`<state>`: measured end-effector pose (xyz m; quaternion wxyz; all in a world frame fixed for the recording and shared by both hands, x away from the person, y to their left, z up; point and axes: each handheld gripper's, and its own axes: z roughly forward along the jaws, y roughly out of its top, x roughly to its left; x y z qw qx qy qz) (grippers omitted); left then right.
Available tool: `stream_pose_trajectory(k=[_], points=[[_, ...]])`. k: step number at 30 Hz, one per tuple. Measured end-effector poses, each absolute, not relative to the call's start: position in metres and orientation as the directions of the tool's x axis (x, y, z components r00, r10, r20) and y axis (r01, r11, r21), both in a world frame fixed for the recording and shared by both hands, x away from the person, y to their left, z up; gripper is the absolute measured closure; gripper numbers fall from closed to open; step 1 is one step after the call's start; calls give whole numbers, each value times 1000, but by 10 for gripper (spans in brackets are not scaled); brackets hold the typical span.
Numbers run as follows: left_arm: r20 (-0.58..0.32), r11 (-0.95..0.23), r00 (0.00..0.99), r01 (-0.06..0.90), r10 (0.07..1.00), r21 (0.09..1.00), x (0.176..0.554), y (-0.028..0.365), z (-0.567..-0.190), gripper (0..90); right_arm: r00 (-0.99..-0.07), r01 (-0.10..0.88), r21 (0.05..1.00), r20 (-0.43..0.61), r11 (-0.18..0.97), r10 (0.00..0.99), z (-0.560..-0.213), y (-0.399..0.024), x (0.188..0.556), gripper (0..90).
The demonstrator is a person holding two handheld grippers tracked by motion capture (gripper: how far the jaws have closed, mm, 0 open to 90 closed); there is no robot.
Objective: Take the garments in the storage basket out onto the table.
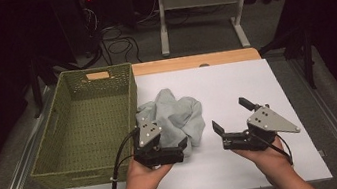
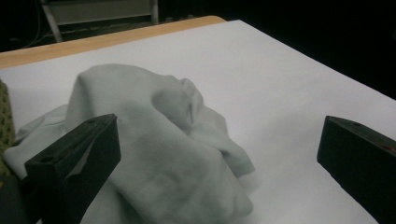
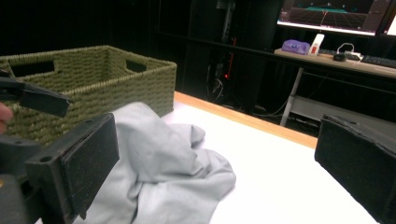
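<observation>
We bring the left claw (image 1: 171, 142), wide open, to the grey cloth (image 1: 180, 115), while the right claw (image 1: 230, 115) waits open; next we probably must pinch it for the basket (image 1: 53, 165).

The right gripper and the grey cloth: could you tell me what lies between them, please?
Nothing: in the high view, bare white table separates the right gripper from the grey cloth.

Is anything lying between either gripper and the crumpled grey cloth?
Nothing visible. The left gripper, open, is already at the grey cloth, and bare white table surface separates the open right gripper from it. The green basket sits beside the cloth, not between.
</observation>
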<state>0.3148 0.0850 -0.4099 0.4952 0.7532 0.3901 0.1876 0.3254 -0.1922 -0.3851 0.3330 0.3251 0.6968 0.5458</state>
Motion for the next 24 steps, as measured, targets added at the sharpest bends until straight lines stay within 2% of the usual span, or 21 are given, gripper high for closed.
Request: stream_pose_trajectory(k=[3,11,16,24], points=[[-69,-230,647,366,760,902,307,84,-419,1,-562,104,973,-112,204,820,-390,-194,322,6],[-117,-213,671,390,732,896,302,92,-451,1,-539,130,969,-111,212,835,-398,-205,305,6],[-102,-216,663,380,741,899,300,92,-454,1,-514,140,969,-104,203,852,-398,-211,297,6],[-100,-161,678,311,729,937,286,89,-450,1,-509,129,971,-107,199,854,-396,-213,290,6]])
